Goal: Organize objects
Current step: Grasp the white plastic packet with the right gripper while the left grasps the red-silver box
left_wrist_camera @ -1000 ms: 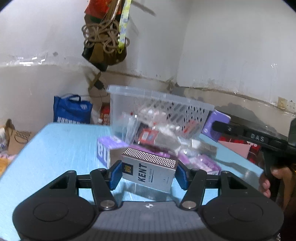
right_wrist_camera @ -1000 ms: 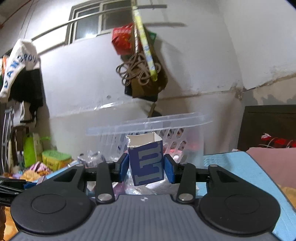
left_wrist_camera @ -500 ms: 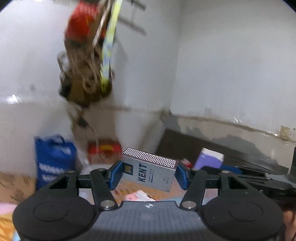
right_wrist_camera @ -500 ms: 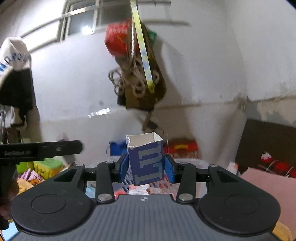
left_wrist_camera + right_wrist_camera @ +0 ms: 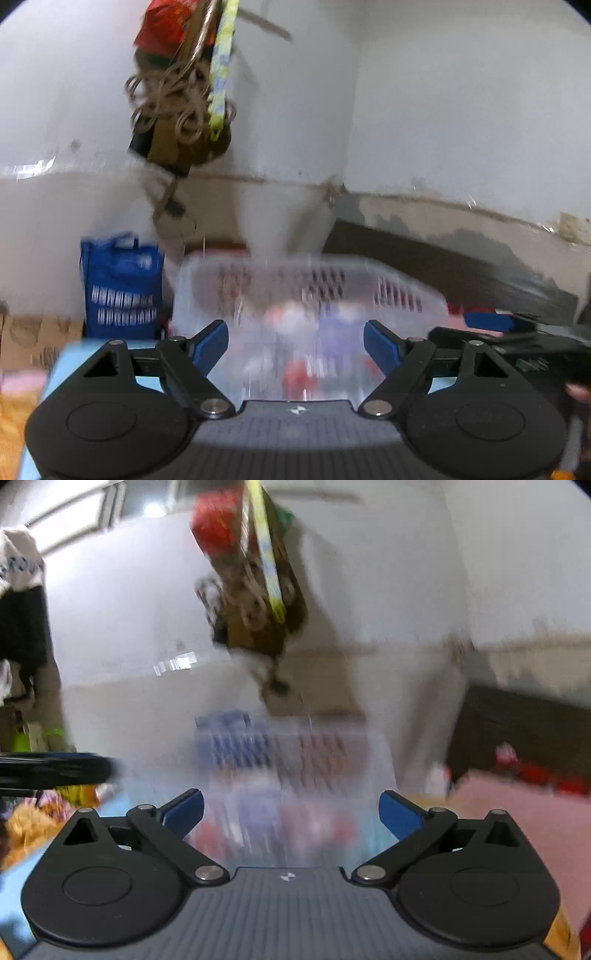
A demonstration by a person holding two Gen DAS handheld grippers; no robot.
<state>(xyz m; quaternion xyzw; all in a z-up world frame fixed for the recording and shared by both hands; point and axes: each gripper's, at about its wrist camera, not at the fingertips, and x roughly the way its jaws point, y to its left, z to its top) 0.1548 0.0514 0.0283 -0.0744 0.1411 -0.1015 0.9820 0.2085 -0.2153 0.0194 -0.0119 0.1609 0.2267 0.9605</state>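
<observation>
With both the left gripper (image 5: pixel 295 341) and right gripper (image 5: pixel 291 812) just opened and empty above the basket (image 5: pixel 406 291), we should withdraw our fingers straight back.

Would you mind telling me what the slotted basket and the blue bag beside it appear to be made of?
The basket looks like translucent, slightly glossy moulded plastic: its contents show through the slotted wall. The blue bag seems to be matte fabric, perhaps non-woven, with soft loop handles and white print; blur leaves this uncertain.
</observation>
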